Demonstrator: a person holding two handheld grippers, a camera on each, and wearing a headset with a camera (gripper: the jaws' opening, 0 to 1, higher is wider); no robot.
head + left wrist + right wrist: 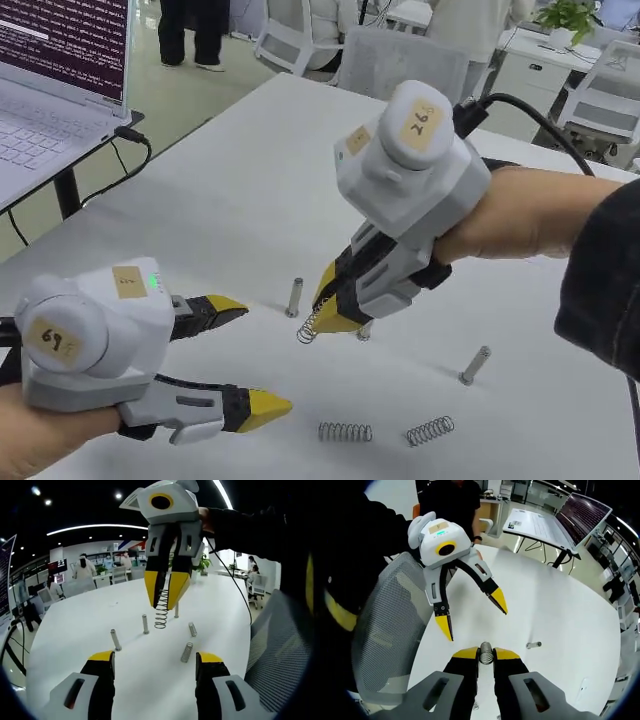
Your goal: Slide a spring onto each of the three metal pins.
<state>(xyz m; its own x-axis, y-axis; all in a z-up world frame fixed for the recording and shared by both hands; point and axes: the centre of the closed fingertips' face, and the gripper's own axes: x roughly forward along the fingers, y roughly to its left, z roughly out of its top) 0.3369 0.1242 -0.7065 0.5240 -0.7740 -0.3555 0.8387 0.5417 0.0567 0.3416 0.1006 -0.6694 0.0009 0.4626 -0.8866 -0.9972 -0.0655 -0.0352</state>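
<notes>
My right gripper point(325, 315) is shut on a small steel spring point(308, 328), which hangs from its yellow tips just above the white table point(230, 190). The spring's lower end sits between two upright metal pins, one point(294, 297) to its left and one point(365, 330) partly hidden behind the jaws. A third pin point(474, 365) stands further right; I cannot tell if its top carries coils. Two loose springs point(345, 431) point(430, 430) lie near the front. My left gripper point(248, 355) stands open and holds nothing, apart from the pins. In the left gripper view the held spring point(161, 612) hangs beside the middle pin point(145, 623).
An open laptop point(55, 80) sits on a stand off the table's left edge, with a black cable point(130, 150) trailing down. Mesh chairs point(400, 55) and people stand beyond the far edge. A black cable point(540, 115) runs from my right gripper.
</notes>
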